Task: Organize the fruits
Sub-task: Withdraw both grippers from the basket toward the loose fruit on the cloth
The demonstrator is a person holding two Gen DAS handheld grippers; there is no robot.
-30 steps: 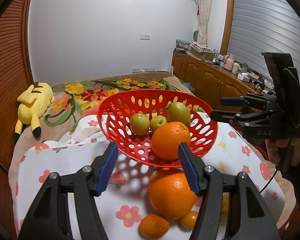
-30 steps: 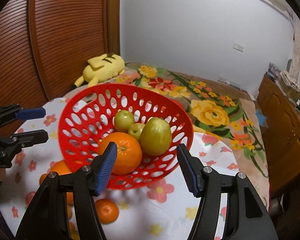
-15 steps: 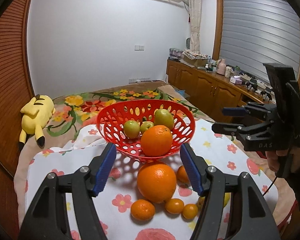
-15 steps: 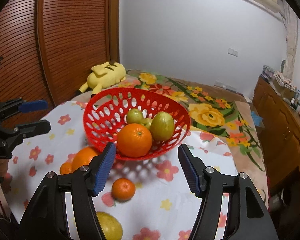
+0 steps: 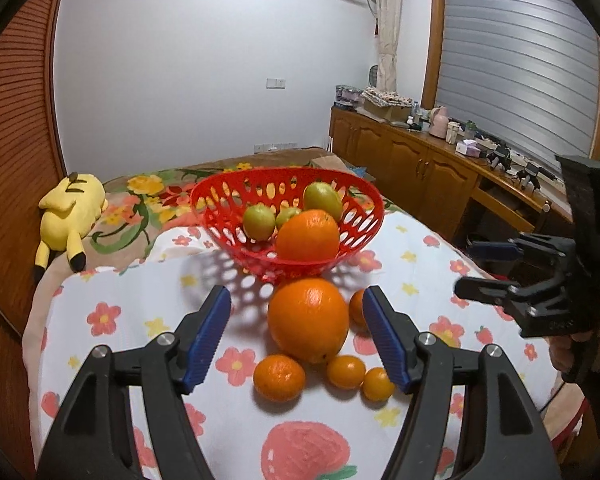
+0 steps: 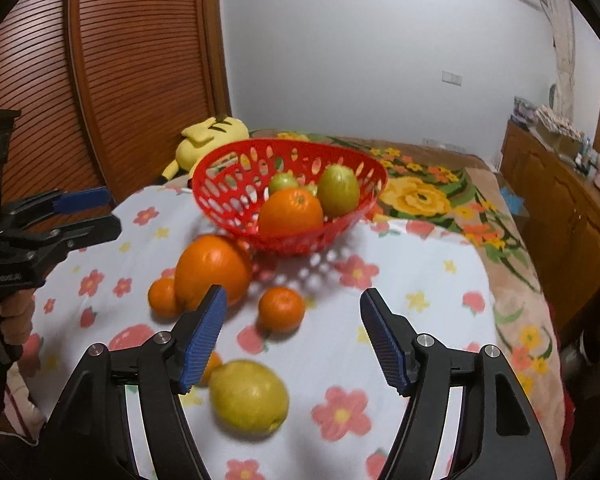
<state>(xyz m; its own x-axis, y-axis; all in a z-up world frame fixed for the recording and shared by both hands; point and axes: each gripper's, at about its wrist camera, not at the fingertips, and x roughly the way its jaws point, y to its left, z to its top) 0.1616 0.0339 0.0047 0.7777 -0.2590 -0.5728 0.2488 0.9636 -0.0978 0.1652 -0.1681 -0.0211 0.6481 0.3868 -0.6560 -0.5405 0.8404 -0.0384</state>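
Note:
A red perforated basket [image 5: 224,216] [image 6: 220,196] stands on a flowered cloth and holds an orange [image 5: 307,236] and three green fruits [image 5: 323,197]. In front of it lie a big orange [image 5: 308,319] [image 6: 212,266], several small tangerines [image 5: 278,377] [image 6: 281,308] and a yellow lemon [image 6: 249,396]. My left gripper [image 5: 296,334] is open and empty, with the big orange between its fingers' line. My right gripper [image 6: 292,338] is open and empty above the cloth, near the lemon; it also shows in the left wrist view [image 5: 484,268].
A yellow plush toy [image 5: 70,208] lies on the flowered bedspread behind the table at the left. A wooden slatted wall [image 6: 120,80] is at the left, a wooden sideboard [image 5: 420,164] with clutter at the right. The table edge falls off at the right [image 6: 496,320].
Both grippers have pulled back and up from the basket. More of the table shows, including the tangerines and the lemon. Both stay open.

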